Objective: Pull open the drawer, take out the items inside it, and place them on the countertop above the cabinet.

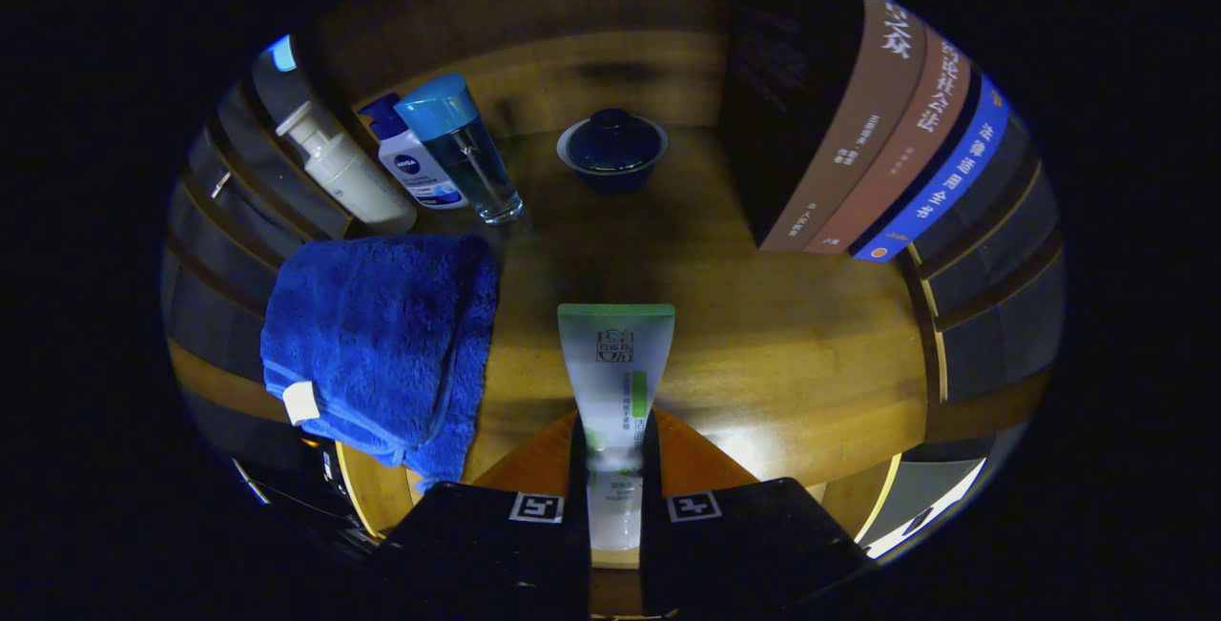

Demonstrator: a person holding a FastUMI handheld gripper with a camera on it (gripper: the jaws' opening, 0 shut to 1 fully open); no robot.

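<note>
Wooden worktop (763,335) spreads out ahead of me, warm brown, with dark slatted walls curving up on both sides. Counting what stands on it: three books (887,144) upright together at the far right, spines facing me. One dark lidded bowl (611,150) sits at the back, in the middle. Three containers cluster at the far left: one white pump bottle (345,173), one small blue-capped lotion bottle (410,158) behind it, and one clear bottle with a blue cap (463,149) just beside that, all leaning in my view. One blue towel (382,344) lies bunched on the near left, a white tag at its hem, draping over the worktop's front edge.

And one tube (615,382), white with a green end, is what I've got: my tongs (615,468) are clamped on its lower part, both fingers pressing its sides. The tube points straight ahead along the fingers, its flat green end farthest from me, over the worktop's near edge. I'm aimed forward and slightly downward at the surface.
</note>
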